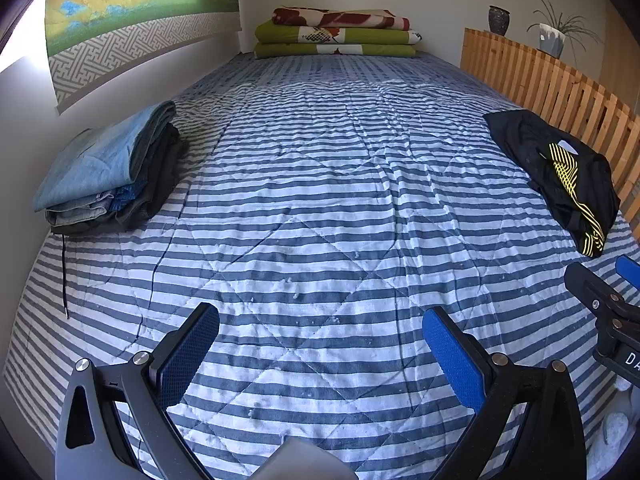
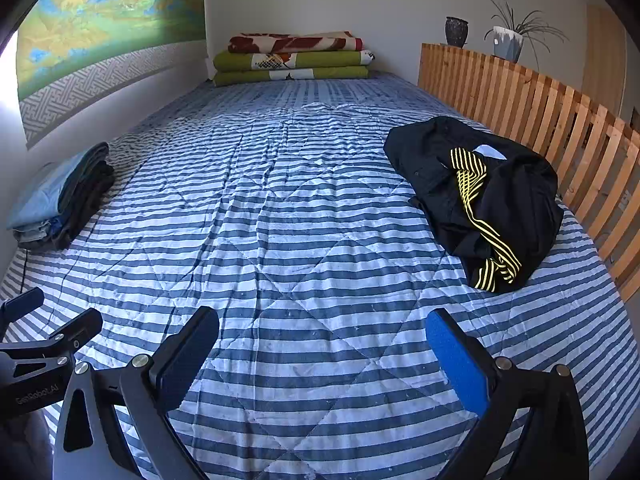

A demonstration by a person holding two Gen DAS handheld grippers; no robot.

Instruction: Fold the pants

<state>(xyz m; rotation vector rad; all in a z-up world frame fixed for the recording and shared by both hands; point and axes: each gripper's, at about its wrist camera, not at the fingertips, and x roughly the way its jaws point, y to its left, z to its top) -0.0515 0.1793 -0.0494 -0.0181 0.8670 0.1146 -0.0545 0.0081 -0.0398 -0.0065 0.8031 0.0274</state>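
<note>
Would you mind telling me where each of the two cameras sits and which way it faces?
Left wrist: on the left gripper, low over the striped quilt, facing the folded blankets; its open fingers show, the right gripper at the right edge.
Right wrist: on the right gripper, facing likewise, nearer the black pants; the left gripper at the left edge.
Shared: quilt, pants, stack of folded clothes, blankets, wooden slat rail.

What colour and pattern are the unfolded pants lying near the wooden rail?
Black pants with yellow stripes; clearest in the right wrist view.
</note>
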